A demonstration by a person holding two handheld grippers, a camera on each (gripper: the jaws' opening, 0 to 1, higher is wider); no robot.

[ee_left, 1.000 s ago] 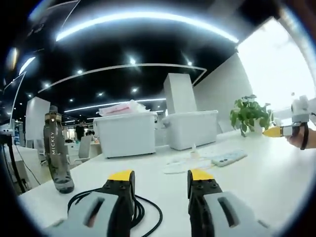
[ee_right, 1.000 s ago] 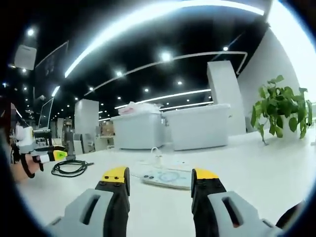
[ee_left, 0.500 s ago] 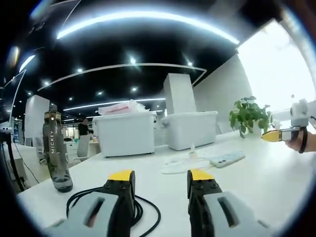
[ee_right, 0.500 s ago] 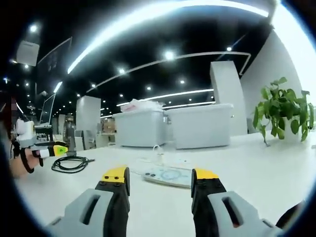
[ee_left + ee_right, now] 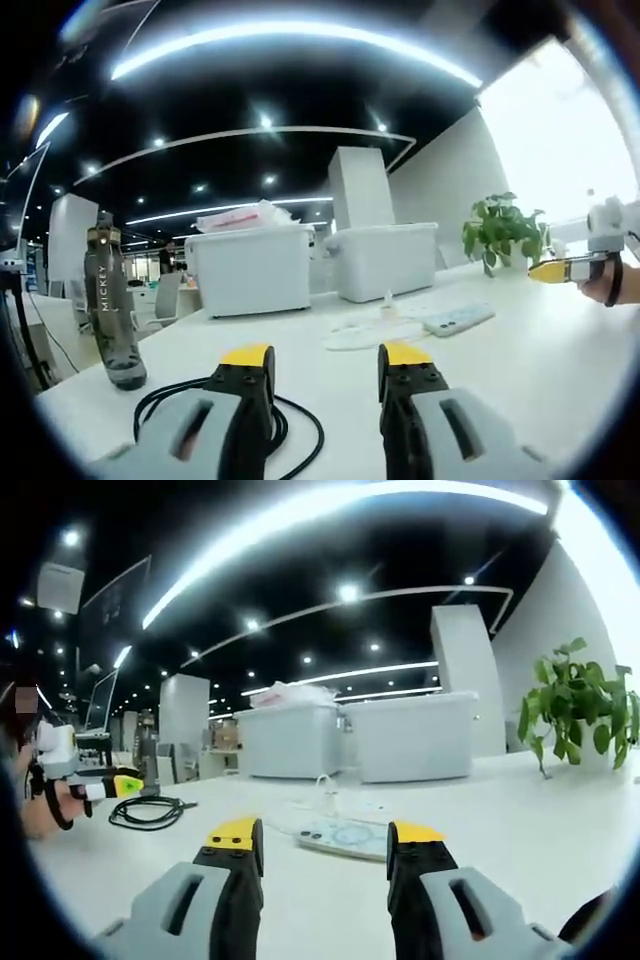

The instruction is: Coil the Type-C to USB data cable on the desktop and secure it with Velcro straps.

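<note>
Little has moved, both views drifted slightly | left gripper (image 5: 322,362) and right gripper (image 5: 324,838) fingers spread, holding nothing | black cable (image 5: 300,430) loosely looped on white worktop (image 5: 520,350) by left gripper | risk: loops springing apart when gripped

The coiled cable (image 5: 290,425) lies near the desk's (image 5: 560,350) left edge, beside the bottle (image 5: 112,300). 2 storage bins (image 5: 250,270) line the far edge; the potted plant (image 5: 500,232) stands right of them.

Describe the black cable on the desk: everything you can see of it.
The cable is thin, black and looks rubbery, lying in loose overlapping loops flat on the white desk. In the left gripper view it sits just beyond the left gripper, partly hidden by it, near a dark bottle. In the right gripper view it shows as a small coil. No strap is visible on it.
</note>
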